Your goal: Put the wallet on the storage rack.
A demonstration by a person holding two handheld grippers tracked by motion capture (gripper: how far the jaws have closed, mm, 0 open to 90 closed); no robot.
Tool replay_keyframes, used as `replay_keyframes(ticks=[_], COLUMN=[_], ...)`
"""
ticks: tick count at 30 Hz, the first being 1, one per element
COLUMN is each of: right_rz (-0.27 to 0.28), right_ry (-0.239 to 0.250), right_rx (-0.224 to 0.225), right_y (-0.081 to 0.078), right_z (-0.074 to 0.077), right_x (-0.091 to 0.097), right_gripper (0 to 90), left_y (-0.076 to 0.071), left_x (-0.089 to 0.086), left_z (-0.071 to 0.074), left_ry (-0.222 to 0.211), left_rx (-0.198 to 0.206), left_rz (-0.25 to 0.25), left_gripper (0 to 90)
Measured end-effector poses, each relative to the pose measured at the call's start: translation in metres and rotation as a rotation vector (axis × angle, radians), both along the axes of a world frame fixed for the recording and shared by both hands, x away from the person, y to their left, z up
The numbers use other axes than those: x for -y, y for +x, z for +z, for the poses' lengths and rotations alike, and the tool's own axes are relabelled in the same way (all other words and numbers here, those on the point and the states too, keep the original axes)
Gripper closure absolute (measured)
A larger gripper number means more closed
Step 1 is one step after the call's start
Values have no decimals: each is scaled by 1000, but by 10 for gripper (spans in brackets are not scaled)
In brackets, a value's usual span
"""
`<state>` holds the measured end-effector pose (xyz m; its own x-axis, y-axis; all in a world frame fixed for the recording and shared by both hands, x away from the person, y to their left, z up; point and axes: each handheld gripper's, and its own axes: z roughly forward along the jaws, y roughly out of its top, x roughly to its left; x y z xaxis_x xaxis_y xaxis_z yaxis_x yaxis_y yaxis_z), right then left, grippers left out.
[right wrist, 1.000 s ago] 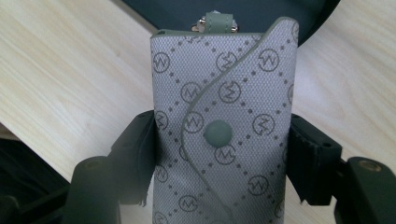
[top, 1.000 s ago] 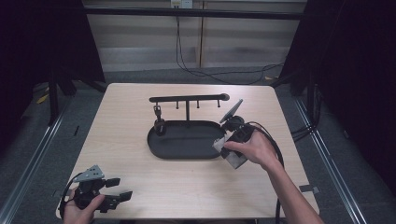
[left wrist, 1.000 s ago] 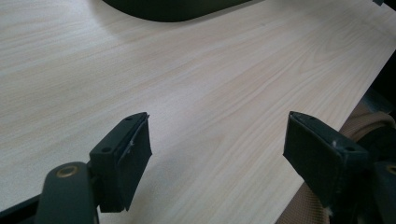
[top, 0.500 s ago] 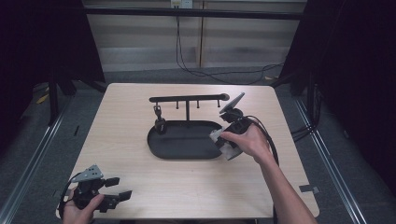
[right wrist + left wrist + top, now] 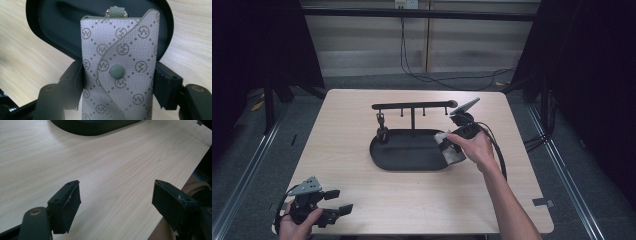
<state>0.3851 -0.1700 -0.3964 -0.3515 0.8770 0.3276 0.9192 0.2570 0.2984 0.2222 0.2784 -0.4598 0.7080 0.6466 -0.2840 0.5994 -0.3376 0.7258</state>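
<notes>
Pouch [image 5: 120, 72] bottom cut off.

A: What colour is the pouch [image 5: 120, 72]?

B: Pale grey woven fabric, crossed by dotted darker diamond lines with a small ringed monogram at each crossing. Its trim, round snap [image 5: 117, 72] and top tab are sage green.

A: And the tray [image 5: 407, 152] near the far edge of the surface [image 5: 362, 200]?

B: Matt black, like the rack [image 5: 412, 106] rising from it. The surface is light wood with fine straight grain.

A: The hand-held grippers?

B: The left hand-held gripper [image 5: 339, 202] and the right hand-held gripper [image 5: 120, 87] are black; the left carries a grey plate.
</notes>
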Motion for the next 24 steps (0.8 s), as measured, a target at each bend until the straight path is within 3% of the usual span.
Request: replay_keyframes(ticks=[17, 24], right_rz=[-123, -138], right_ry=[76, 115], right_rx=[13, 38], right_y=[9, 13], right_z=[-16, -25], right_x=[4, 3], right_gripper=[336, 336], left_y=[1, 1], left_x=[-1, -1], left_z=[0, 0], left_ry=[0, -2], left_rx=[-3, -5], left_rz=[0, 0], left_gripper=[205, 204])
